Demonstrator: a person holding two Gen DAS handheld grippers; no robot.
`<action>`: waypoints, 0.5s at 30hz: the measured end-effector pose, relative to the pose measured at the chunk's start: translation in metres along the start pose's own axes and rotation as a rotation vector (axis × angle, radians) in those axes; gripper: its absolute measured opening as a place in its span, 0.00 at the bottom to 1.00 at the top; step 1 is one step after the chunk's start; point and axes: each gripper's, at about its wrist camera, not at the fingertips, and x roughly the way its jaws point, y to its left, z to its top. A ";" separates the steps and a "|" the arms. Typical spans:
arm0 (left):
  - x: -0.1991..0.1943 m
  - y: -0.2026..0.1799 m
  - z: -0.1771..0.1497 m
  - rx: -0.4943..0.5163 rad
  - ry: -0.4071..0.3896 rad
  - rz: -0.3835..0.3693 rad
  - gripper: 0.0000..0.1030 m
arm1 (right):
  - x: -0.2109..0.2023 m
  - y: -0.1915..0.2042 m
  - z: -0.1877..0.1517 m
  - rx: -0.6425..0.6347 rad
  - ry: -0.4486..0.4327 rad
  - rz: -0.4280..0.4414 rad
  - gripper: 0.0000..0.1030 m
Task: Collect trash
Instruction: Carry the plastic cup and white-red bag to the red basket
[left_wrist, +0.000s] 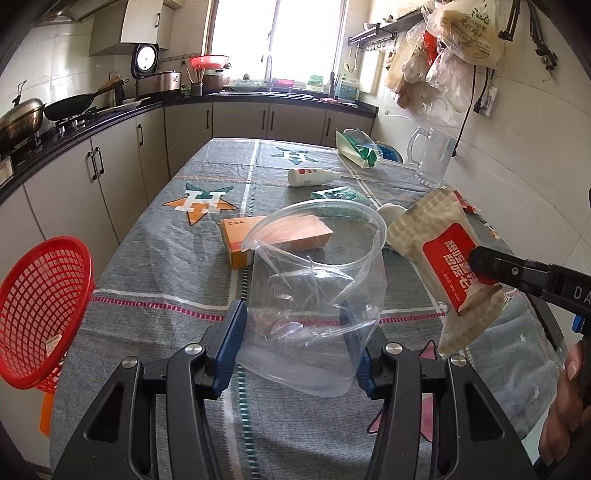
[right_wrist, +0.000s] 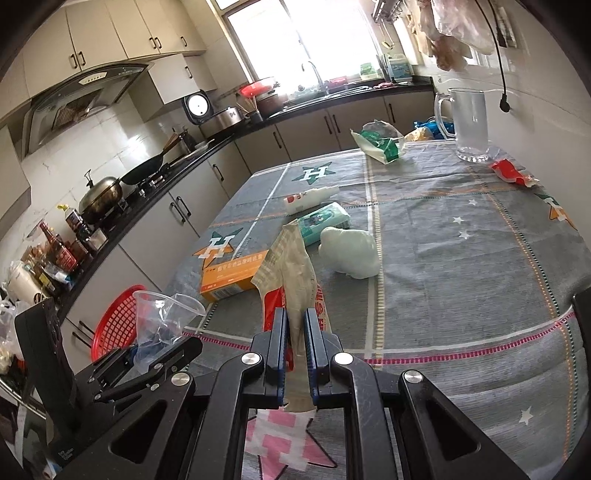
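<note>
Your left claw (left_wrist: 295, 343) holds the crumpled plastic cup (left_wrist: 314, 280); right claw (right_wrist: 295, 343) pinches the wipes pack (right_wrist: 295, 280). The red basket (left_wrist: 40, 310), probably the bin, hangs off the table's left edge, nearer your left.

My left gripper (left_wrist: 295, 332) is matt black plastic with blue ribbed pads, pressing a clear, glossy, crumpled plastic cup (left_wrist: 314, 280). My right gripper (right_wrist: 295, 339) pinches a matt, paper-like wipes pack (right_wrist: 295, 280) (its red label shines a little). The cloth (right_wrist: 461, 258) is woven fabric, the basket (left_wrist: 40, 314) shiny red plastic mesh, the box (right_wrist: 229, 277) smooth card.
</note>
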 end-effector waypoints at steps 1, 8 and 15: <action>0.000 0.001 0.000 -0.002 0.000 0.001 0.50 | 0.001 0.001 0.000 -0.003 0.002 0.000 0.10; -0.002 0.010 -0.001 -0.020 -0.004 0.007 0.50 | 0.005 0.008 -0.002 -0.017 0.013 0.001 0.11; -0.006 0.019 -0.002 -0.035 -0.013 0.017 0.50 | 0.008 0.014 -0.005 -0.032 0.022 0.002 0.10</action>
